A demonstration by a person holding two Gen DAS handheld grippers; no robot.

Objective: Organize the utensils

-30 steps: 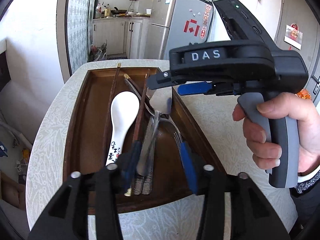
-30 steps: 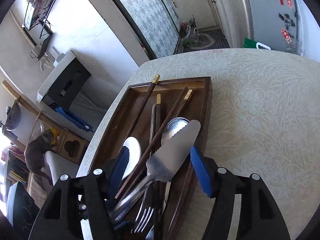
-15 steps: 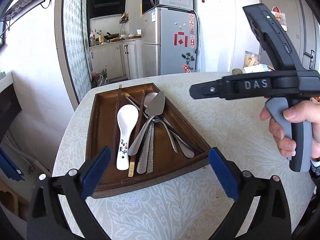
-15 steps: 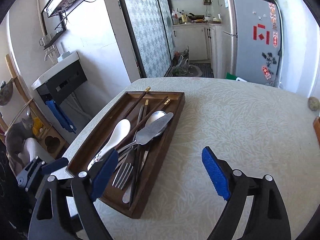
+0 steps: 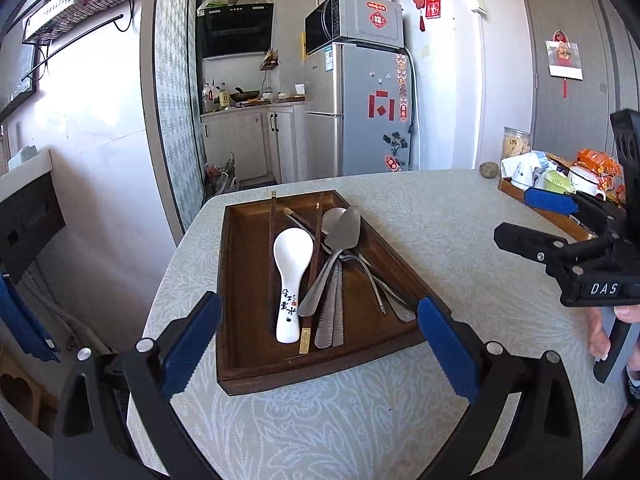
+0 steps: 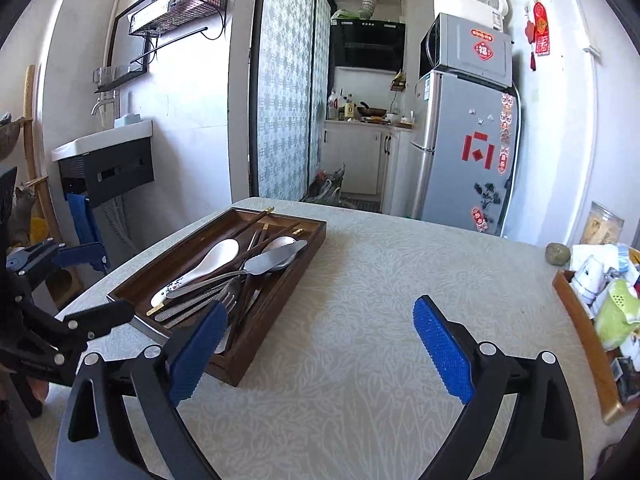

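My left tongs (image 5: 318, 344) are wide open with nothing between the blue pads. My right tongs (image 6: 320, 350) are opening wider, and they hold nothing too.

I stand at a round table (image 5: 460, 240) with a pale cloth that has leafy swirls on it. A dark wooden tray (image 5: 248, 280) sits near the table's left edge. All the utensils lie inside it. There is a white spoon (image 5: 290, 280) with small writing on its handle, brown chopsticks (image 5: 313, 276) with gold ends beside it, a flat silver server (image 5: 340, 236) on top of the pile, a round silver spoon (image 5: 332, 218), and a fork (image 6: 230, 300) whose prongs show in the right view. They lean across each other in a heap.

At the far right of the table is another wooden tray (image 6: 580, 320) full of cups and packets, with a small stone (image 6: 557, 254) just beside it.

Behind the table is a grey fridge (image 5: 360, 112) with red stickers and a microwave (image 5: 354, 22) on top. Next to it is a small kitchen with white cupboards (image 5: 248, 144). On the left wall is a sink (image 6: 104, 142) with a wire shelf (image 6: 180, 4) above it. A grey cat (image 6: 22, 212) sits low on the left.
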